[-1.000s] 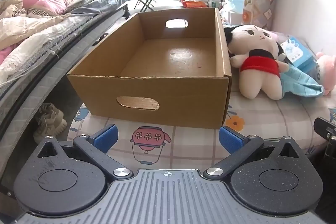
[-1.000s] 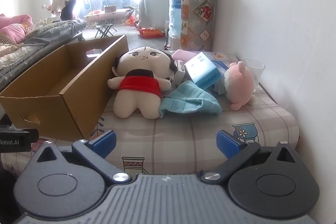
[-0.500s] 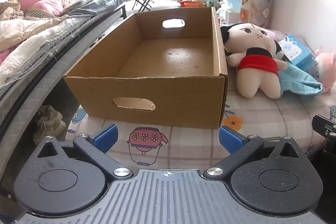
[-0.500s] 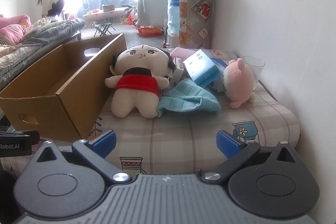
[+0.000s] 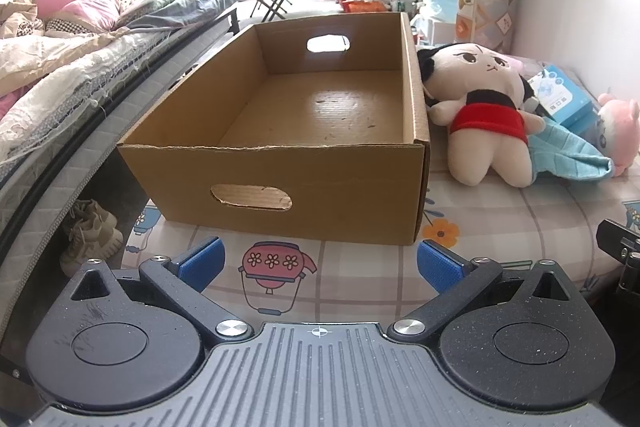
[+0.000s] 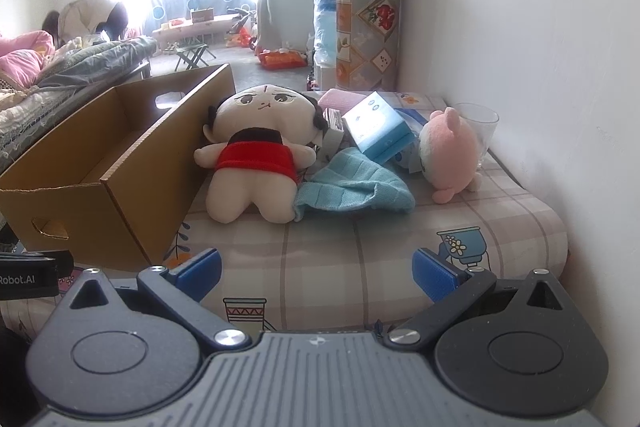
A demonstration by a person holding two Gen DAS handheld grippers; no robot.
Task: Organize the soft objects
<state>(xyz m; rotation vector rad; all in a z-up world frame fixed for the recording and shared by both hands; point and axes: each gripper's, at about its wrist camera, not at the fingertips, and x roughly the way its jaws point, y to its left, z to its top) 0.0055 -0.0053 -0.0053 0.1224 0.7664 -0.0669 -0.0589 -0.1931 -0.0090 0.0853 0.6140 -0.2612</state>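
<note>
Doll: plush doll in a red dress [image 6: 256,163] lies face up, head against the side of the cardboard box [image 5: 280,183]; likely light and squashy, best pinched across the belly or a leg.
Other soft things: teal knit cloth [image 6: 352,187] limp beside the doll; pink plush toy [image 6: 452,155] near the wall.
Fragile: drinking glass [image 6: 480,127] just behind the pink toy.
Box: open, nothing inside.
Left hand-held gripper [image 5: 318,263]: wide apart, holding nothing.
Right hand-held gripper [image 6: 316,267]: the same.
Surface: checked mattress cover [image 6: 360,267], soft, gives underfoot.
Room: cluttered bedroom, bright window.
</note>
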